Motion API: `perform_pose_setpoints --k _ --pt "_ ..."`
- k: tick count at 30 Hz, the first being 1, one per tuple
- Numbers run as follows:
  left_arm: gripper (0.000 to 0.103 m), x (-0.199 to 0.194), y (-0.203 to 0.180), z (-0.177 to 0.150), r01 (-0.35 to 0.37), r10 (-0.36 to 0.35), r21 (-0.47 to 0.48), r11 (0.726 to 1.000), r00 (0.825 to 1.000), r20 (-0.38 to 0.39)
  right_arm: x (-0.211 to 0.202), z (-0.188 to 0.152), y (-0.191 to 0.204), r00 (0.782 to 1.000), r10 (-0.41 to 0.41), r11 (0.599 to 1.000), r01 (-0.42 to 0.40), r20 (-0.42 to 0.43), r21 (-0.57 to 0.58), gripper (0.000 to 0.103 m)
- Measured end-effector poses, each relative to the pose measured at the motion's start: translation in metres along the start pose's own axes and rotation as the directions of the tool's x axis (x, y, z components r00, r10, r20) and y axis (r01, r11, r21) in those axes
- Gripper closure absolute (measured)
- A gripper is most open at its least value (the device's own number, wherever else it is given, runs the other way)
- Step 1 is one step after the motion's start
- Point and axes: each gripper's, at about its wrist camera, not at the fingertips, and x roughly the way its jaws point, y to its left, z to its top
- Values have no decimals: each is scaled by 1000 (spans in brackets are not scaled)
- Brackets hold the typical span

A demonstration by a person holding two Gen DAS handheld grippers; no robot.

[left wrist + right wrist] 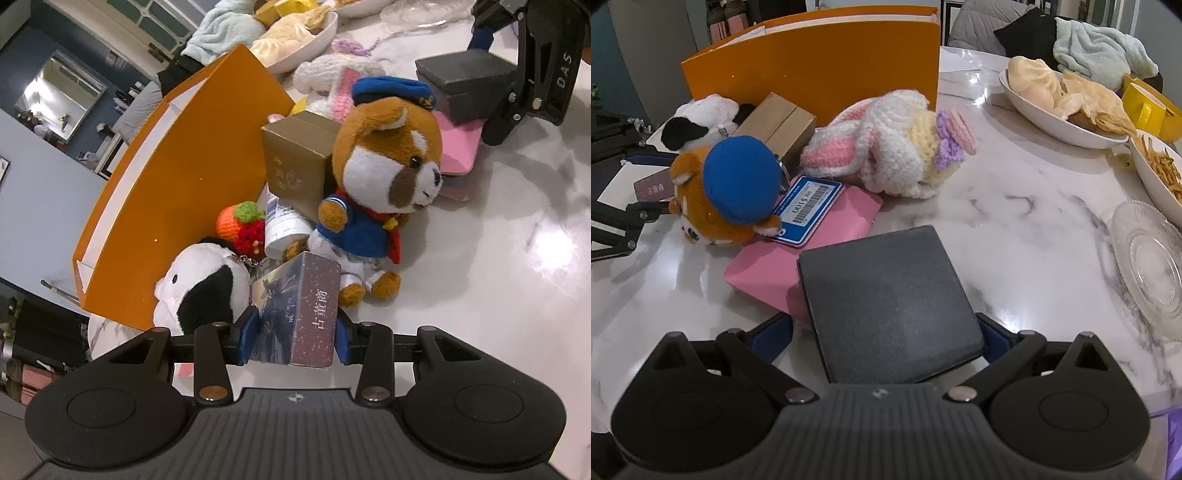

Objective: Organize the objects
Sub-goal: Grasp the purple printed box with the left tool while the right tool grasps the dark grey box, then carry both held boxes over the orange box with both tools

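My left gripper [293,341] is shut on a small maroon box with white characters [308,314], held next to a black-and-white plush [207,288]. My right gripper [886,332] is shut on a dark grey square box [890,302], which overlaps a pink flat box [798,243]. A brown plush dog in a blue cap [384,177] lies between them, also in the right wrist view [727,192]. A gold box [295,162], a white jar [282,229] and a knitted orange-red fruit [242,225] lie by the tall orange box [177,199].
A crocheted white-pink bunny [890,144] lies behind the pink box. A blue price tag [809,206] rests on the pink box. Bowls of food [1060,99], a dish of fries [1156,170] and a glass plate [1148,258] stand on the marble table [1015,221] at the right.
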Motion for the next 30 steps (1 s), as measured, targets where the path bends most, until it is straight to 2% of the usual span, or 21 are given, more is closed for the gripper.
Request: perform_pose_setpoints --k 2,3,7,10,14,20,21,23,30 --pt "57 0 1 -1 -11 11 -18 1000 1000 8 -2 1 1 1000 -9 1000 9 9 -13 18" --pt "58 -1 3 2 -18 18 -29 999 1000 12 -2 1 0 1000 -8 1000 8 6 -12 18" --pt "72 -12 8 3 -72 75 -98 993 997 34 -5 -1 -3 1000 12 1000 -12 17 11 19" --pt "74 -18 21 4 -38 45 -171 985 998 36 -14 -2 -5 999 26 999 -27 39 29 19" --pt "76 -28 26 -1 -16 25 -212 977 999 40 -29 0 -7 998 21 999 -24 65 37 19" --pt "76 -48 24 -13 37 -20 -279 960 998 64 -44 0 -13 995 63 996 -68 78 64 21" --pt "76 -50 24 -13 35 -17 -282 959 998 65 -46 0 -13 994 70 995 -76 79 71 42" --pt "76 -54 23 -14 28 -10 -283 959 998 64 -49 0 -17 993 89 989 -97 76 108 65" --pt "76 -53 22 -14 34 -16 -303 952 998 63 -44 1 -21 995 72 992 -79 70 102 68"
